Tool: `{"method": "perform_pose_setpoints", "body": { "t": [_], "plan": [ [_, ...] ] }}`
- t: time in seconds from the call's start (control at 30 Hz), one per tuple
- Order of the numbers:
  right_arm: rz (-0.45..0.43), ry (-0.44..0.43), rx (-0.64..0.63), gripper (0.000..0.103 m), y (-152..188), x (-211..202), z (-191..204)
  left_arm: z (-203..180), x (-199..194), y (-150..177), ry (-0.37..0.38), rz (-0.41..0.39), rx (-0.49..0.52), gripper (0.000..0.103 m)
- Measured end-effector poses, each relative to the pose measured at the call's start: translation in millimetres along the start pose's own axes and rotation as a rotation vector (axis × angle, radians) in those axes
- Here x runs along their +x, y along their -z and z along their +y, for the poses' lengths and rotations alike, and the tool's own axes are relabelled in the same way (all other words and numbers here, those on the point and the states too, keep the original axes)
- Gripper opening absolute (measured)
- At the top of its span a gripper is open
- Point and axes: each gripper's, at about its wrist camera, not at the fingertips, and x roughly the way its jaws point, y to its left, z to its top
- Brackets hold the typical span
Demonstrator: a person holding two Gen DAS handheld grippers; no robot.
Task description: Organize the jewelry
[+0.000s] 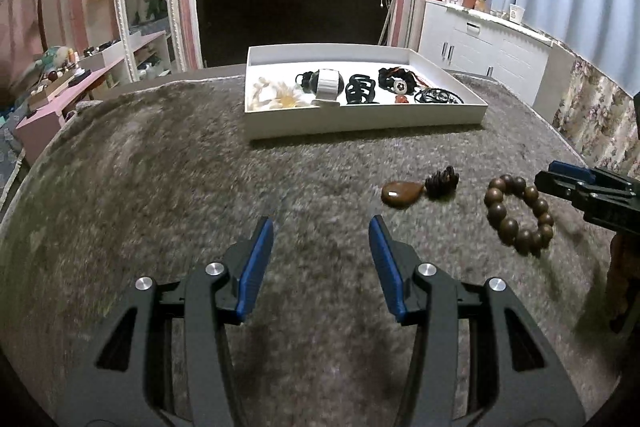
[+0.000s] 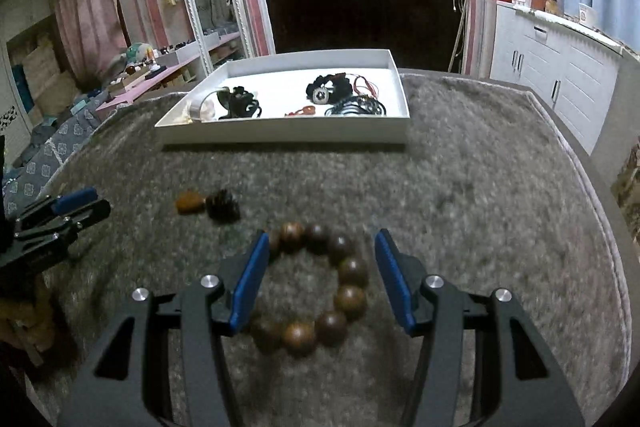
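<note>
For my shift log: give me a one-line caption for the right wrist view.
Right gripper open above a wooden bead bracelet on grey carpet, white jewelry tray beyond.

I see a grey plush cover spread over the surface. On it sits a white tray at the far side; nearer me lie a bead bracelet, a brown pendant and a dark tassel touching it.

Bare grey carpet lies open ahead of the left gripper. The white tray walls off the far side; a brown pendant sits to its right.
</note>
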Motion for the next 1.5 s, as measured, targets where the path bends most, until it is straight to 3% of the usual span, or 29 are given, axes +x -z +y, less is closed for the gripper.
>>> {"method": "perform_pose_setpoints", "body": {
  "t": [0.33, 0.57, 0.77, 1.13, 1.33, 1.43, 1.5],
  "plan": [
    [0.011, 0.011, -0.019, 0.055, 13.4, -8.9, -7.2, -16.5, -13.6, -1.6, -0.002, -0.011, 0.012, 0.049],
    [0.03, 0.018, -0.041, 0.055, 8.2, -5.0, -25.2, -51.4, -9.1, -11.1, 0.02, 0.023, 0.028, 0.049],
    [0.041, 0.003, -0.045, 0.055, 3.0, 4.0, -30.2, -73.6, 8.8, -25.2, 0.042, 0.034, 0.064, 0.049],
    [0.071, -0.011, -0.075, 0.055, -3.5, 30.8, -20.9, -81.1, 59.3, -34.7, 0.053, 0.082, 0.053, 0.05],
    [0.072, -0.015, -0.064, 0.055, -3.9, 31.9, -22.3, -89.8, 64.7, -40.8, 0.09, 0.061, 0.056, 0.054],
    [0.08, -0.013, -0.073, 0.052, -3.4, 33.9, -21.7, -94.3, 70.0, -41.9, 0.098, 0.066, 0.056, 0.054],
    [0.093, -0.015, -0.076, 0.038, -3.1, 36.9, -21.2, -96.6, 73.3, -42.5, 0.101, 0.071, 0.059, 0.053]
  ]
}}
